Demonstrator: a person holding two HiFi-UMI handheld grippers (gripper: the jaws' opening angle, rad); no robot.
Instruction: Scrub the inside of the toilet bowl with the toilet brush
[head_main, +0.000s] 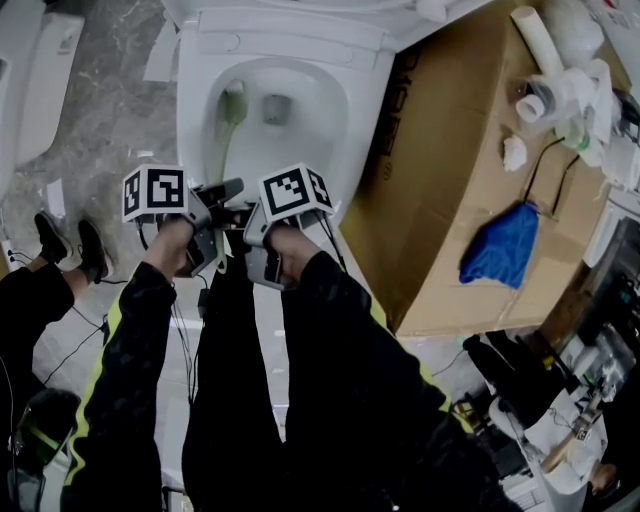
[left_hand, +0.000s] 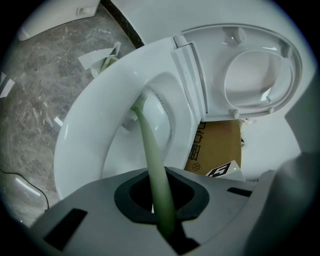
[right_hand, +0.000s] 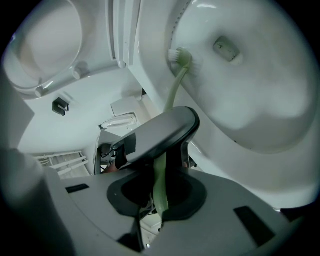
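A white toilet bowl stands open, its lid raised. A pale green toilet brush reaches down into it, its head against the bowl's left inner wall. Both grippers clamp the brush's handle at the near rim. My left gripper is shut on the handle, which runs between its jaws. My right gripper is shut on the same handle just behind the left one. The drain opening shows at the bowl's bottom.
A large cardboard box stands right of the toilet, with a blue cloth and white fittings on it. Another person's shoes are on the grey floor at left. Cables trail by my legs.
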